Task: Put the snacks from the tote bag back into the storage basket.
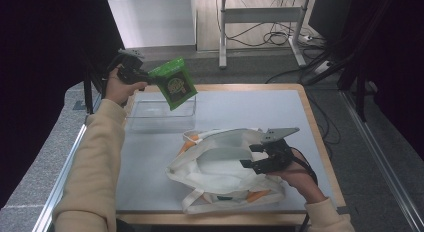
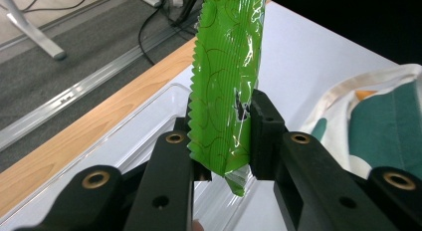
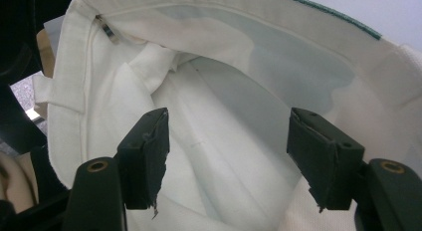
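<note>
A person is sitting at a wooden-edged table (image 1: 305, 99) with a pale grey top, holding a black two-jaw gripper in each hand; both cream sleeves are coming in from the bottom of the high view.

At the far left, the left gripper (image 1: 150, 80) is being held up in the air above the table's back left corner; its jaws are closed most of the way and are pinching a green snack packet (image 1: 174, 83); in the left gripper view the packet (image 2: 226, 81) is standing upright between the two pads, gripped near its lower sealed end, with its crimped edge rising out of the top of the frame. Directly below the packet, a clear plastic tray (image 1: 160, 114) is sitting on the table, near the back left edge.

Moving right, a white cloth tote bag (image 1: 220, 167) with orange handles is lying near the front of the table, its mouth gaping open.

At the right, the right gripper (image 1: 251, 155) is reaching into the mouth of the bag from the right side; its jaws are standing wide apart; in the right gripper view the two pads are hovering over the bag's white lining (image 3: 224, 141), and whether the outer faces of the jaws are pressing against the cloth cannot be told.
</note>
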Available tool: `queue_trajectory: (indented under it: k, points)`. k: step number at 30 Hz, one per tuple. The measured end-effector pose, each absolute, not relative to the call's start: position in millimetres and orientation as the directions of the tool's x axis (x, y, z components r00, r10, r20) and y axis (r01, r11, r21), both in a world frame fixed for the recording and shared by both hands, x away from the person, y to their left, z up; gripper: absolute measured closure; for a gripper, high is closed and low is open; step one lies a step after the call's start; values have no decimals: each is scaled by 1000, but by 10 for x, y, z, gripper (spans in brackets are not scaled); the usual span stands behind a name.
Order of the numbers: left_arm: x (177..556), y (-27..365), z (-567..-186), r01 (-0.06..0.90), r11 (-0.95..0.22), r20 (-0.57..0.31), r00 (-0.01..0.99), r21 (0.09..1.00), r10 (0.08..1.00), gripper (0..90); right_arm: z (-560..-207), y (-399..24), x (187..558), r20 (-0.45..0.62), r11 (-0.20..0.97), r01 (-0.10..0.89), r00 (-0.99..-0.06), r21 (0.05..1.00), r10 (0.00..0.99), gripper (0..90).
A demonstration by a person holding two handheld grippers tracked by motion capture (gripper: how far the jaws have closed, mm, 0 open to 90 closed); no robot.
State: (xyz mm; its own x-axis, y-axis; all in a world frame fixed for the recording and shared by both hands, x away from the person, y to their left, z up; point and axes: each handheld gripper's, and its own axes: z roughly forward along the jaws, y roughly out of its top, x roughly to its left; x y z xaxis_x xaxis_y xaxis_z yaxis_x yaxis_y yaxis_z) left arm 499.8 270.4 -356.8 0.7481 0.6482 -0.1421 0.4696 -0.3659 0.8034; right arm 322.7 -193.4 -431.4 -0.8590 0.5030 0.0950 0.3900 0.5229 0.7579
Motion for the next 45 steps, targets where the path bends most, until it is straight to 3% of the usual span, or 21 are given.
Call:
queue_trajectory:
  k: [24,45]
  points:
    - [5363,2725,-3989,553,-394,-142,693,734,707,750,-4337,-1918,3234,92,532,396,-857,748,508,322]
    - [5576,2514,-4308,566,-481,-107,715,669,691,749,-4397,-1896,3252,87,553,397,-860,732,502,315]
